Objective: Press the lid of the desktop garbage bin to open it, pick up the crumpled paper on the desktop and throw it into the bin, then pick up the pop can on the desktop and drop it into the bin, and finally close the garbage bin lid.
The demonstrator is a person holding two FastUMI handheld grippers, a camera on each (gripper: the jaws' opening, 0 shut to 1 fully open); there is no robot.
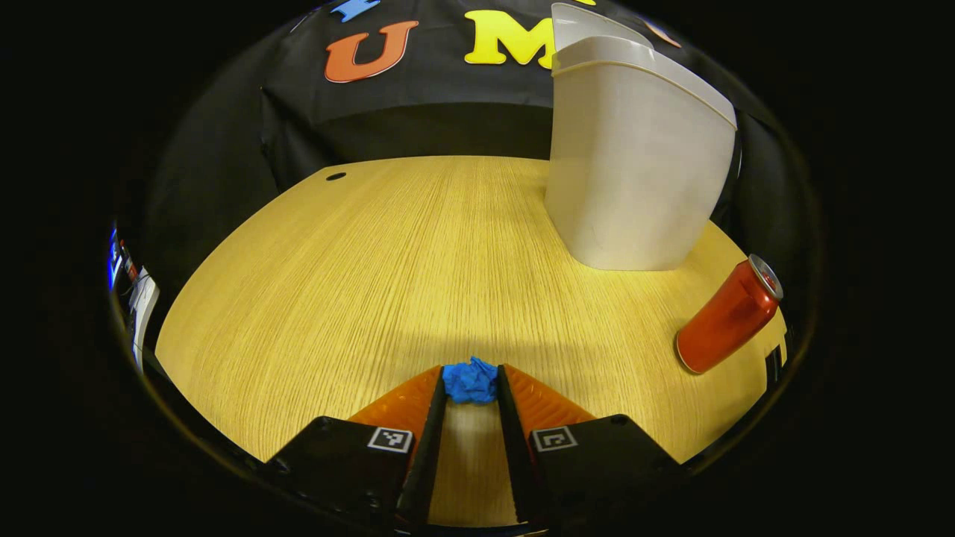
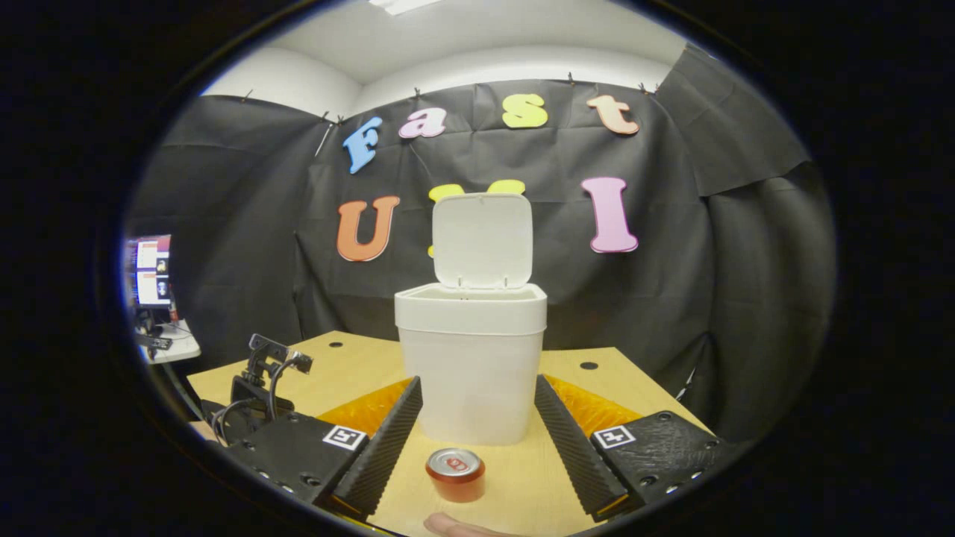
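1. Left gripper clamped on the blue crumpled paper, low over the wooden desktop.
2. Right gripper spread wide; red pop can upright between its fingers.
3. Beyond, white garbage bin, lid raised.
4. Monitor far left.

In the left gripper view the left gripper sits low over the wooden desktop, its two fingers closed against the sides of the crumpled paper — a small blue wad pinched right at the tips. Further back and to the right stands the garbage bin, pale and tall, its lid raised. Near the desktop's right edge is the pop can — red, well apart from the paper
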